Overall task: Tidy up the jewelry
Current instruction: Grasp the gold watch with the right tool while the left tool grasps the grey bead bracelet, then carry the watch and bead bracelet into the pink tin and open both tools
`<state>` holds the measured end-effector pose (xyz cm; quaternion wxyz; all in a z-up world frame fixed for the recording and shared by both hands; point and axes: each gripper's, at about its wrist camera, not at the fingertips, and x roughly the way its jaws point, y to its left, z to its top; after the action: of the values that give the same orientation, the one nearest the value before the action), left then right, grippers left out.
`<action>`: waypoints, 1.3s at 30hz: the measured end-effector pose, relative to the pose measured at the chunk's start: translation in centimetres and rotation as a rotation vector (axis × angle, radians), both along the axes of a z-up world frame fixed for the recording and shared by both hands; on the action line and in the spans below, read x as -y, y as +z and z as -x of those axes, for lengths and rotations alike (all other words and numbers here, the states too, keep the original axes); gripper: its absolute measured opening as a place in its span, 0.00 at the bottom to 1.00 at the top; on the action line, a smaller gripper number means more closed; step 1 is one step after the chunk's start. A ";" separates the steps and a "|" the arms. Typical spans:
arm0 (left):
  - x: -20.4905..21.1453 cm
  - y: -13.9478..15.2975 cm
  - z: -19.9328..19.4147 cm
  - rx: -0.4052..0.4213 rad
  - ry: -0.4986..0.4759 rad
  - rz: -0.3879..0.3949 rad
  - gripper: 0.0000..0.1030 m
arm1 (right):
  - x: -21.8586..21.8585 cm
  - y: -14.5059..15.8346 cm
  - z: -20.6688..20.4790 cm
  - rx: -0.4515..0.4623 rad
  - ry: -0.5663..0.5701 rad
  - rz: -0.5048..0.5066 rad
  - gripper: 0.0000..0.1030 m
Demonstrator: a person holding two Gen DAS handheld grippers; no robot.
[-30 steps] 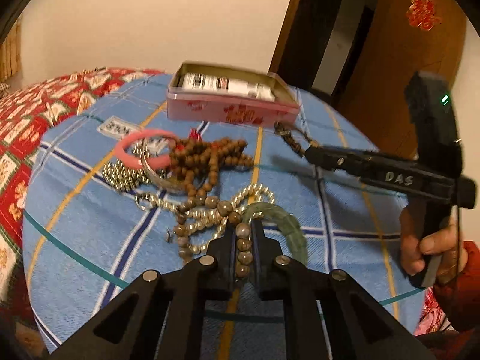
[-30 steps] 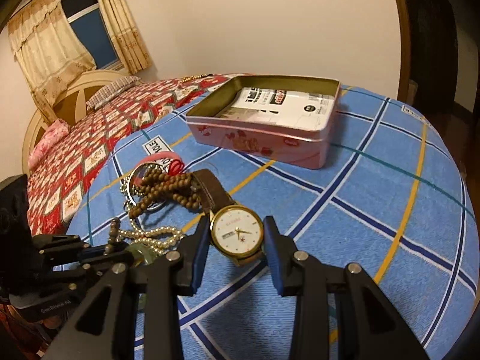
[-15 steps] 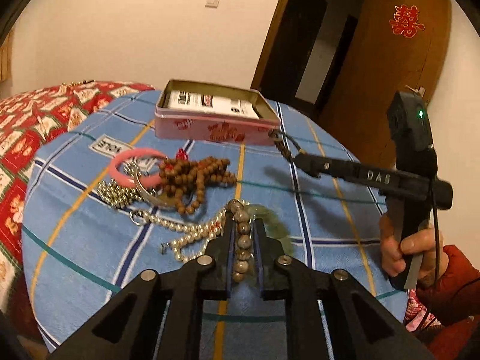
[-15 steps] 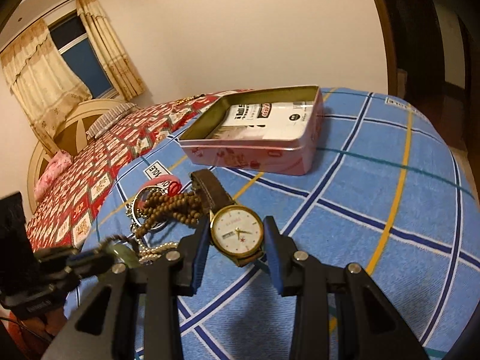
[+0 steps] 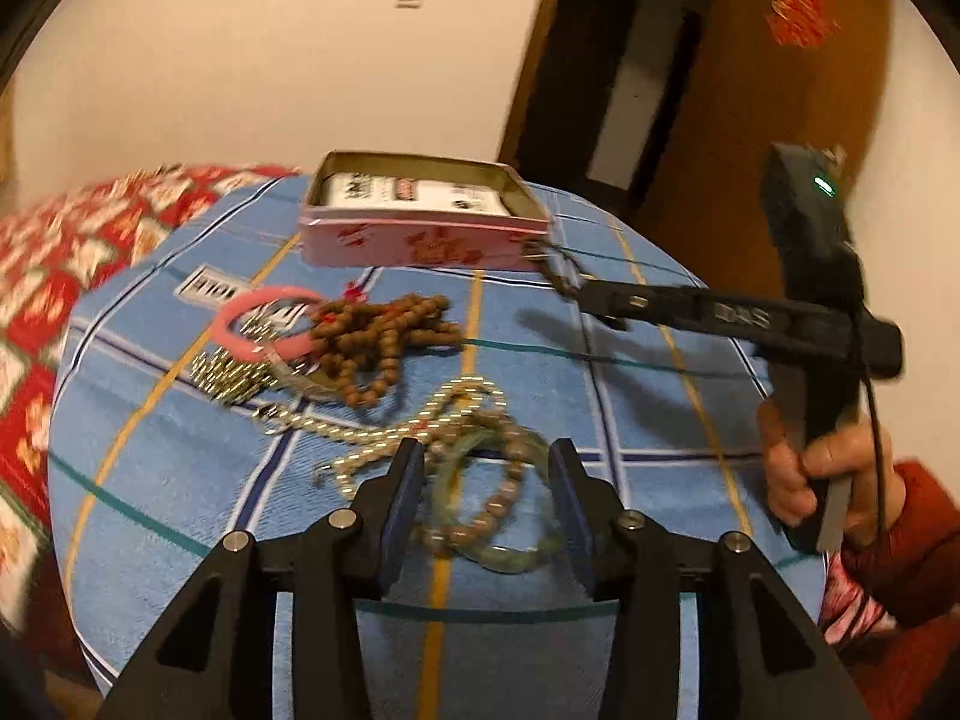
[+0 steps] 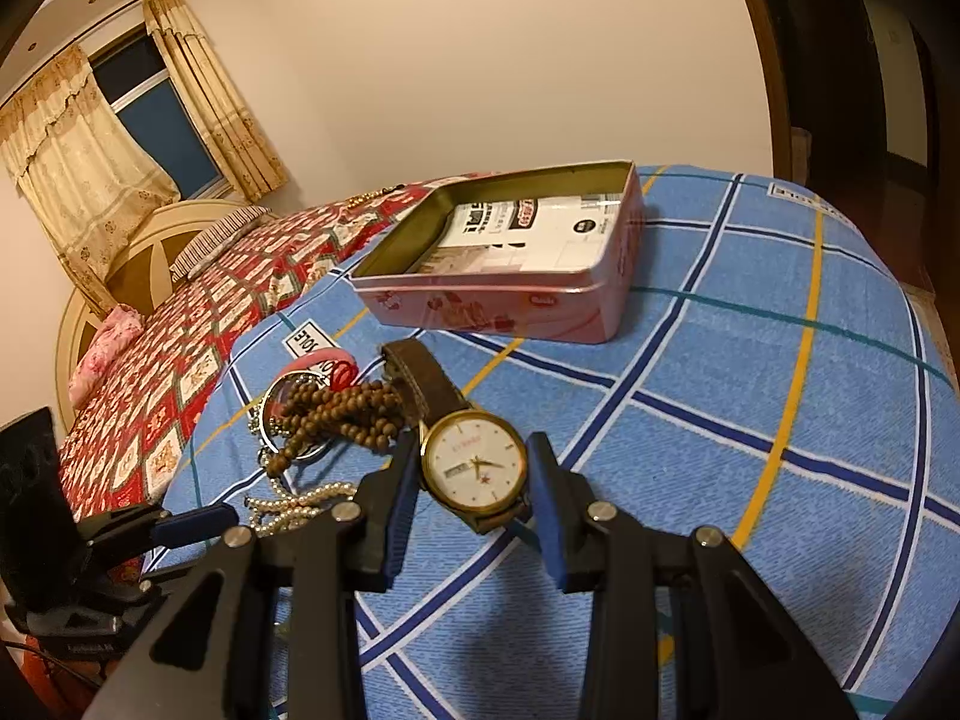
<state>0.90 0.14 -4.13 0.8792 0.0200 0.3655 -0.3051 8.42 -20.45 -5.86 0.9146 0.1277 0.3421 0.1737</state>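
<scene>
blue checked cloth (image 5: pixel 630 408) over a round table, spread with jewelry. left hand-held gripper (image 5: pixel 483 480) released, jaws just opened wide, straddling but not pressing a brown bead bracelet (image 5: pixel 504 492) and a pale green bangle (image 5: pixel 510 558) lying overlapped on the cloth between them. just beyond, toward the far left: a pearl strand (image 5: pixel 384 432), a heap of small brown wooden beads (image 5: pixel 384 342), a pink bangle (image 5: pixel 264 324) and a blurred silver chain (image 5: pixel 234 372), all tangled close together. farther still, near the far edge, an open pink tin (image 5: pixel 420 240) with a printed white packet (image 5: pixel 420 198) inside.

right hand-held gripper (image 6: pixel 474 480) clenched on a gold-rimmed watch (image 6: pixel 474 468), pads against both sides of the case, brown strap (image 6: pixel 420 378) trailing away over the bead heap (image 6: pixel 336 414). from the left view, right hand-held gripper (image 5: pixel 576 294) reaching in from the right, gripped by a hand (image 5: pixel 822 468) in a red sleeve. from the right view, left hand-held gripper (image 6: pixel 198 522) low at the near left, beside the pearl strand (image 6: pixel 294 504).

crowded on the left half of the table, jewelry touching piece to piece. open cloth on the right half and in front of the tin (image 6: pixel 498 300), clear out to the table's rounded edge. red patterned bedspread (image 6: pixel 180 348) hard against the left edge; wooden door (image 5: pixel 750 120) behind on the far right.
</scene>
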 end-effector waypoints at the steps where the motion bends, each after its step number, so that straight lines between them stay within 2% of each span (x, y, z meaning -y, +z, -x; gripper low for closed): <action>1: 0.5 0.1 0.3 0.013 -0.015 -0.018 0.43 | 0.0 0.0 0.0 0.000 0.000 0.000 0.37; 3: 1.3 -0.2 0.4 0.030 -0.020 -0.064 0.43 | 0.0 0.0 0.1 0.001 -0.001 0.000 0.37; 5: 1.3 -0.8 0.0 0.009 -0.017 -0.076 0.41 | 0.0 0.0 0.1 0.003 -0.002 0.000 0.37; 6: 1.3 -1.0 -0.2 0.000 -0.015 -0.076 0.38 | 0.0 0.0 0.1 0.005 -0.004 0.000 0.37; 8: 1.3 -1.2 -0.3 0.011 -0.012 -0.091 0.20 | 0.0 -0.1 0.1 0.008 -0.005 -0.002 0.37; 10: 1.2 -1.6 -0.7 -0.016 -0.005 -0.102 0.13 | 0.1 -0.1 0.1 0.007 -0.007 -0.005 0.37; 12: 0.7 -1.6 -0.8 -0.018 0.006 -0.079 0.09 | 0.2 -0.1 0.0 0.006 -0.009 -0.008 0.37; 15: -0.2 -0.7 -0.7 -0.011 0.007 -0.004 0.09 | 0.3 0.1 0.3 0.021 -0.013 -0.011 0.37; 18: -1.7 1.0 -0.9 0.009 0.016 0.120 0.09 | 0.7 0.4 0.8 0.047 -0.024 -0.024 0.37; 22: -3.0 2.8 -2.4 0.050 0.074 0.192 0.08 | 1.1 1.1 1.2 0.076 -0.041 -0.039 0.37; 26: -2.8 4.8 -4.6 0.131 0.114 0.196 0.08 | 1.0 2.6 0.5 0.108 -0.055 -0.031 0.37; 31: -1.1 6.9 -8.4 0.235 0.138 0.177 0.09 | 0.3 5.1 -1.3 0.187 -0.121 0.057 0.37; 34: 1.0 7.5 -11.7 0.288 0.151 0.142 0.09 | 0.1 5.6 -4.2 0.199 -0.176 0.105 0.37; 36: 2.4 7.3 -13.8 0.301 0.160 0.115 0.09 | -0.2 5.4 -6.9 0.192 -0.207 0.137 0.37; 39: 4.1 6.0 -17.5 0.274 0.179 0.075 0.09 | -0.6 4.2 -10.7 0.150 -0.252 0.175 0.37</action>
<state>18.43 -4.00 1.90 0.9445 -0.0040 0.2310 -0.2335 19.10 -19.86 -1.69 0.9597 0.0763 0.2681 0.0360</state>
